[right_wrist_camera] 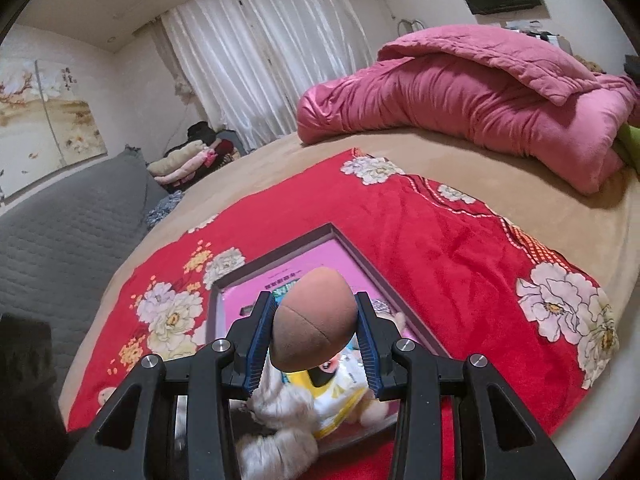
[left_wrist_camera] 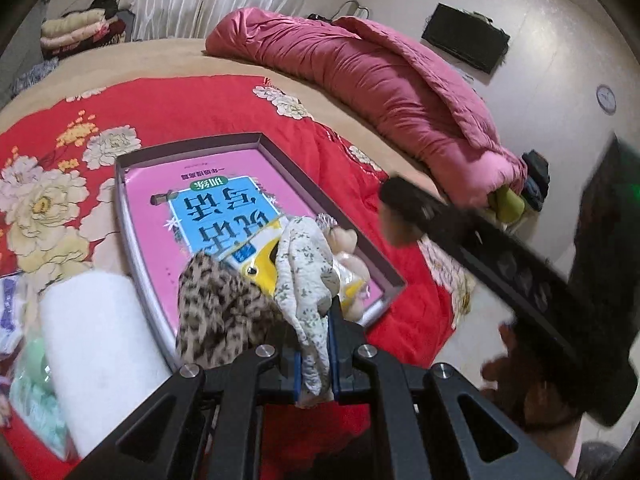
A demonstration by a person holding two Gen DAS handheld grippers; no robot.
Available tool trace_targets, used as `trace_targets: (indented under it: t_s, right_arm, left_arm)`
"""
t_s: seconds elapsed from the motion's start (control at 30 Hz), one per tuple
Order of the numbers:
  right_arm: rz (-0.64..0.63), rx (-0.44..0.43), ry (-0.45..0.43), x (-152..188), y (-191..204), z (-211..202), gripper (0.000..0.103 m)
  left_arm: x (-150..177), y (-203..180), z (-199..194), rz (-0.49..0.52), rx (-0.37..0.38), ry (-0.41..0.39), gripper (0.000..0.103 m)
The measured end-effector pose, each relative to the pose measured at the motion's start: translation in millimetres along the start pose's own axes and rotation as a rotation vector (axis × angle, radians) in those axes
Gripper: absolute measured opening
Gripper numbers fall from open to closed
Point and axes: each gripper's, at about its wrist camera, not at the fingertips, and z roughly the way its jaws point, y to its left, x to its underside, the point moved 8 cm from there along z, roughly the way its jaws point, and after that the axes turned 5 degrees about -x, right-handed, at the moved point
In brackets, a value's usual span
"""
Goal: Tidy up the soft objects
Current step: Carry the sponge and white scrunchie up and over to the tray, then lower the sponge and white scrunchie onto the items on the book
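Observation:
My left gripper (left_wrist_camera: 315, 354) is shut on a white floral cloth (left_wrist_camera: 306, 276) and holds it over the near end of a shallow box (left_wrist_camera: 192, 146) lined with a pink book. A leopard-print cloth (left_wrist_camera: 220, 300) hangs beside it over the box's near rim. A pale plush toy (left_wrist_camera: 348, 248) lies in the box. My right gripper (right_wrist_camera: 314, 344) is shut on a brown plush piece (right_wrist_camera: 314, 328) above the same box (right_wrist_camera: 280, 248). A cream plush toy (right_wrist_camera: 280, 412) lies under it. The right gripper also shows in the left wrist view (left_wrist_camera: 480, 248), blurred.
The box lies on a red floral blanket (right_wrist_camera: 440, 248) on a tan bed. A white roll (left_wrist_camera: 96, 344) and pale green packets (left_wrist_camera: 36, 396) lie left of the box. A rolled pink quilt (right_wrist_camera: 480, 104) lies at the far side. Folded bedding (right_wrist_camera: 188, 160) sits by the curtain.

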Motion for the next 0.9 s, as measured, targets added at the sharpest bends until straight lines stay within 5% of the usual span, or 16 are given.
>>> trace_targets:
  t_s: [0.23, 0.57, 0.9]
  right_arm:
    - [-0.013, 0.015, 0.031, 4, -3, 5, 0.041]
    - [-0.115, 0.026, 0.079, 11, 16, 14, 0.041]
    - [-0.225, 0.002, 0.227, 38, 36, 36, 0.041]
  left_arm:
    - [-23, 17, 25, -0.058, -0.019, 0.008, 0.01]
    - [-15, 42, 35, -0.103, -0.086, 0.05, 0.01]
    - [-10, 63, 34, -0.134, -0.113, 0.07, 0.01]
